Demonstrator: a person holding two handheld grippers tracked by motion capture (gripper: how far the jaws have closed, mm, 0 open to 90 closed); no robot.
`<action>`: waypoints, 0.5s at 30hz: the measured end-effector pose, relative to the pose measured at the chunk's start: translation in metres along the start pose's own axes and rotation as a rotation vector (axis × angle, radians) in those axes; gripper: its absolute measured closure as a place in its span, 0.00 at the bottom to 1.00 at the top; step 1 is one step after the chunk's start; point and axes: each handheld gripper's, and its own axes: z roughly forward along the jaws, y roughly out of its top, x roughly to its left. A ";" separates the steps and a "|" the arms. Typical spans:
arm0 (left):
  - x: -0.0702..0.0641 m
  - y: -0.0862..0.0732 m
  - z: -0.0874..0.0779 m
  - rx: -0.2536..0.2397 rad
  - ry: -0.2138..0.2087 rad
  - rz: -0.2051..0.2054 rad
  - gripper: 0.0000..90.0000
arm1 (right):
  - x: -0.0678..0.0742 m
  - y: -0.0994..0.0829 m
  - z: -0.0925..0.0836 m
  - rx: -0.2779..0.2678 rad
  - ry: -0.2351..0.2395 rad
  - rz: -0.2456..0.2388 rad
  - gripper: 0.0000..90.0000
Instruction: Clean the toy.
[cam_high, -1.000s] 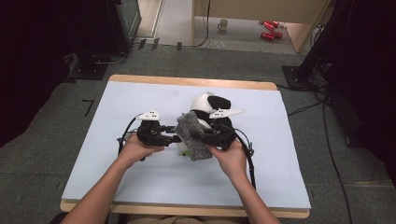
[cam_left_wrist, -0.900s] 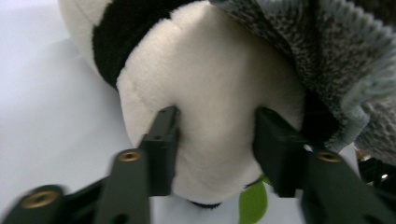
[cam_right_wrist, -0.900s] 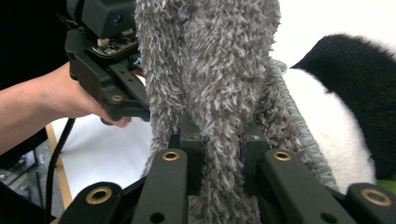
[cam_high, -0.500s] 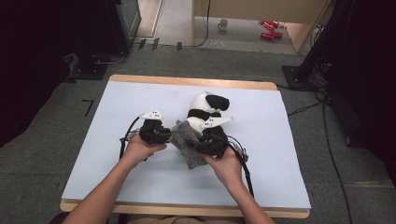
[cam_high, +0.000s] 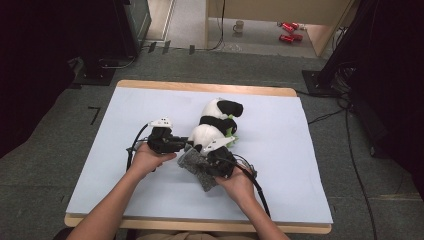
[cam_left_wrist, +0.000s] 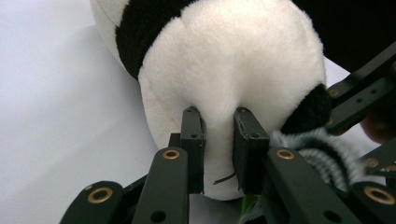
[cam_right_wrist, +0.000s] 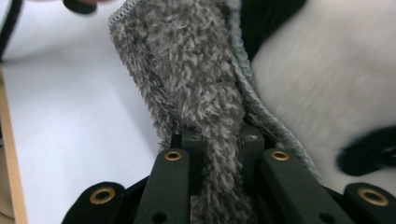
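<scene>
A black-and-white panda plush (cam_high: 216, 122) lies in the middle of the pale blue table top (cam_high: 300, 165). A grey fuzzy cloth (cam_high: 194, 165) hangs at its near end. My left gripper (cam_high: 184, 145) comes in from the left and is shut on the panda plush, its jaws pinching a fold of the white rump (cam_left_wrist: 233, 70). My right gripper (cam_high: 212, 161) is shut on the grey fuzzy cloth (cam_right_wrist: 187, 79), which runs up between the jaws. Beside the cloth's stitched edge lies the panda plush (cam_right_wrist: 322, 88). The other gripper's black links (cam_left_wrist: 359, 98) sit close at the right.
A green bit (cam_high: 230, 131) sticks out at the panda's side. Wooden table edges (cam_high: 200, 225) frame the blue sheet. Beyond the table a mug (cam_high: 240, 25) and red cans (cam_high: 287, 31) sit on the floor. Cables (cam_high: 350, 150) trail right of the table.
My right gripper has come down and toward the near edge, drawing the grey cloth with it. My left hand has kept its place at the panda's rump.
</scene>
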 end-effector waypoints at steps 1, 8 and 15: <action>0.000 0.000 0.000 0.000 0.000 -0.001 0.85 | 0.000 -0.001 0.002 0.009 0.002 0.001 0.88; 0.001 0.000 -0.001 -0.003 -0.001 -0.003 0.85 | -0.004 -0.009 0.018 0.075 0.019 0.024 0.88; 0.000 0.000 -0.002 -0.005 0.013 0.013 0.85 | -0.003 -0.003 0.013 0.091 0.048 0.021 0.87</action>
